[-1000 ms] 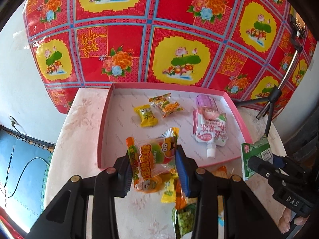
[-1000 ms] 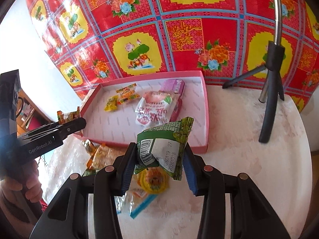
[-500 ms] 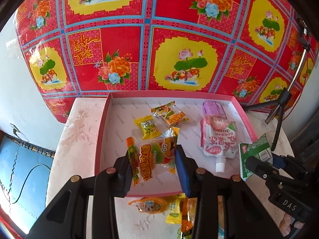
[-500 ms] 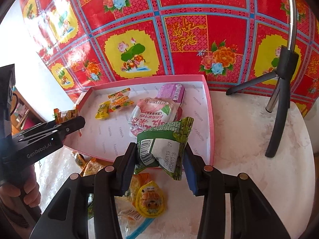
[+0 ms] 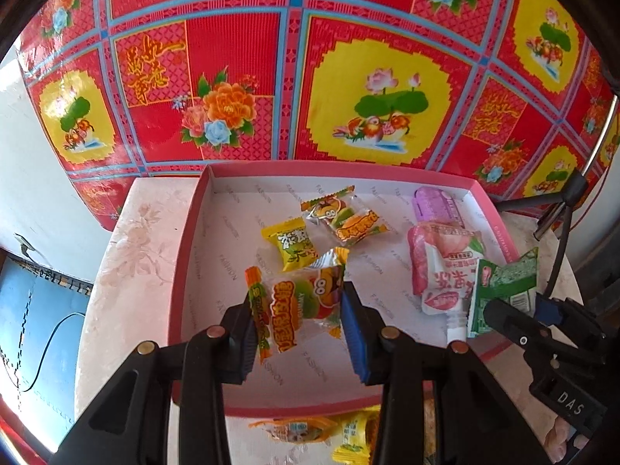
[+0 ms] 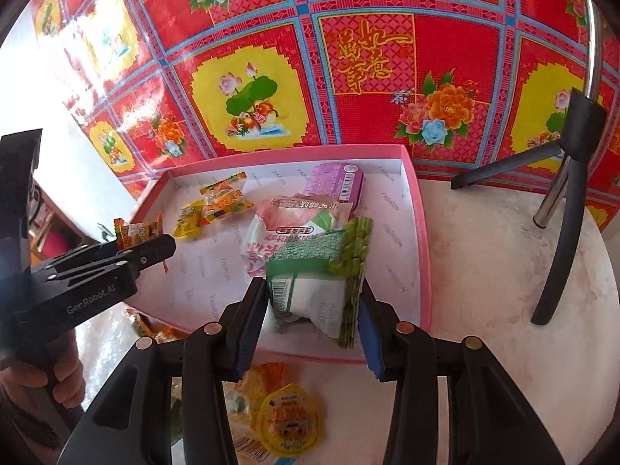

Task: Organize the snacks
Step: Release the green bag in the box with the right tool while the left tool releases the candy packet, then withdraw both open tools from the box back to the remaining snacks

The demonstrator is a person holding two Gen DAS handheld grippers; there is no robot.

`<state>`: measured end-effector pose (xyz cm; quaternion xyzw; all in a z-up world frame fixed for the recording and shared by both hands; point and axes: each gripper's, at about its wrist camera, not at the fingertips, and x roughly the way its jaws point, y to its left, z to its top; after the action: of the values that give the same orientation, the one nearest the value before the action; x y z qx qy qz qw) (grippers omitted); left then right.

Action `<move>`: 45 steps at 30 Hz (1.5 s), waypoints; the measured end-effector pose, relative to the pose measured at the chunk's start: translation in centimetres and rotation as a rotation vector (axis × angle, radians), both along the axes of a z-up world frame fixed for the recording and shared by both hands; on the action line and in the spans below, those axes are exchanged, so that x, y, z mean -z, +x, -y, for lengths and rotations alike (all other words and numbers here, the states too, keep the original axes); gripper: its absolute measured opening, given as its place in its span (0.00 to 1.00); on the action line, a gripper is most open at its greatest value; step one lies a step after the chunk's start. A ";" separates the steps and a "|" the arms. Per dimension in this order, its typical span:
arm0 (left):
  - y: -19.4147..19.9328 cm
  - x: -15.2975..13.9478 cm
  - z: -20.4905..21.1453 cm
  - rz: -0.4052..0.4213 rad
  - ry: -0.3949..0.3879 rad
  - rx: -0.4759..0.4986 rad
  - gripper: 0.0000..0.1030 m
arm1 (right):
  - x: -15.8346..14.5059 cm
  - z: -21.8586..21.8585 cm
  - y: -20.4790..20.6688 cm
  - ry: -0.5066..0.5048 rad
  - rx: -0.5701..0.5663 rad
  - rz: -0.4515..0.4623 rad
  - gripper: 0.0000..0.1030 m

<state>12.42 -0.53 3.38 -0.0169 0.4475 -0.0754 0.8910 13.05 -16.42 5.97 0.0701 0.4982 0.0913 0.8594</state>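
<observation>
The orange packet (image 5: 300, 306) hangs over the near left part of the pink box (image 5: 190, 240), pinched between the fingers (image 5: 242, 333) of the left gripper (image 5: 298, 335). The green packet (image 6: 321, 283) is held over the box's near right part, clamped between the fingers (image 6: 254, 317) of the right gripper (image 6: 314, 323); its barcoded white side faces the camera.

Inside the box, toward its far wall, lie a yellow candy (image 5: 292, 244) and just beyond it a clear orange-printed packet (image 5: 343, 215). To their right, a pink pouch (image 5: 441, 267) with a white spout lies with its spout toward the box's near wall. A purple pack (image 6: 337, 182) sits behind the pouch, against the far wall, partly covered by it.

The box rests on a pale, flower-patterned counter (image 6: 484, 255). In front of the box's near wall, loose snacks lie on the counter, among them a round yellow jelly cup (image 6: 288, 422) and another yellow candy (image 5: 350, 441), partly hidden by the grippers.

To the right of the box a black tripod (image 6: 569, 201) stands on the counter. Behind the box hangs a red cloth (image 5: 294, 62) with yellow lotus panels, flowers and blue grid lines. A hand (image 6: 66, 379) grips the left gripper's handle.
</observation>
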 end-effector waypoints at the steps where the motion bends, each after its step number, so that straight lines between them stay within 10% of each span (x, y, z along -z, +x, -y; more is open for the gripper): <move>1: 0.2 0.1 0.0 -0.002 -0.001 0.000 0.39 | 0.1 0.0 0.1 0.002 -0.001 0.000 0.44; 15: 2.6 2.0 0.1 -0.050 -0.028 0.008 0.41 | 1.3 0.3 1.2 0.024 0.021 -0.021 0.45; 23: 2.5 2.2 0.1 -0.054 -0.049 0.023 0.44 | 1.6 0.6 1.2 0.031 0.042 -0.020 0.61; 45: -2.5 -1.8 -0.7 0.020 -0.074 0.047 0.57 | -1.9 1.3 -2.3 0.063 0.061 0.082 0.73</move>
<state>9.95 0.17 5.16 -0.0386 0.4359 -0.1131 0.8920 10.76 -17.67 7.91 0.1086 0.4569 0.0833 0.8790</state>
